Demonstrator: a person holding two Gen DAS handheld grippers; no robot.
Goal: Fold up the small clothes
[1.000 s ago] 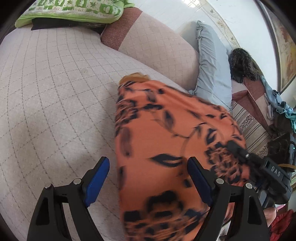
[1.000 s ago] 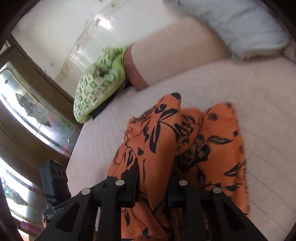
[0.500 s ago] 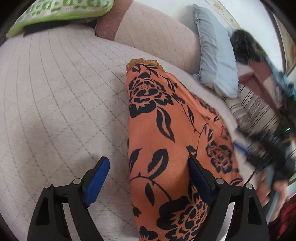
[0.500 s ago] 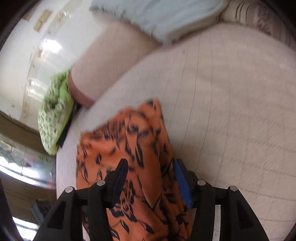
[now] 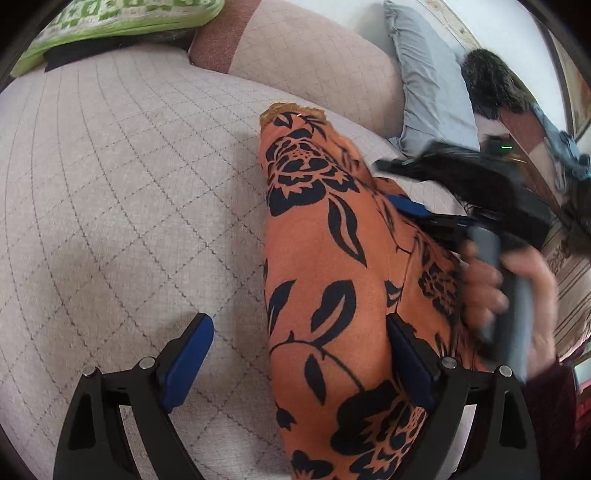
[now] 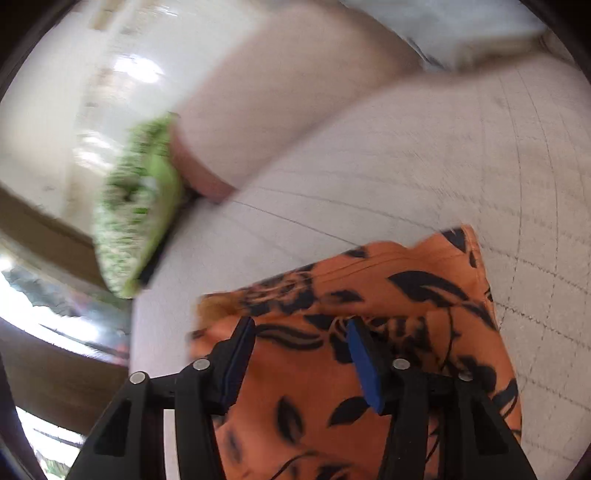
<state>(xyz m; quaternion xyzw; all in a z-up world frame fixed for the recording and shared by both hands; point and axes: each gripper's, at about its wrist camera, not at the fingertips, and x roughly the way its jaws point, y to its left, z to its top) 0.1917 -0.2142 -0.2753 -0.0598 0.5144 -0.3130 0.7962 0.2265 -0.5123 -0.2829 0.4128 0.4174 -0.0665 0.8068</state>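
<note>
An orange garment with black flowers (image 5: 325, 280) lies folded lengthwise on the quilted beige bed (image 5: 110, 192). My left gripper (image 5: 295, 354) is open and empty, hovering over the garment's near left edge. In the left wrist view the right gripper (image 5: 410, 210) sits at the garment's right side, held by a hand. In the blurred right wrist view the right gripper (image 6: 299, 354) is open just above the garment (image 6: 369, 387), with no cloth between its pads.
A green patterned pillow (image 5: 110, 22) lies at the bed's far left, also in the right wrist view (image 6: 136, 206). A beige bolster (image 5: 295, 55) and a grey-blue pillow (image 5: 428, 77) line the far side. Dark clutter sits at the far right.
The right gripper let go of the orange garment and opened, then swung across it. The garment now lies flat. The left gripper stayed open and shifted slightly closer.
</note>
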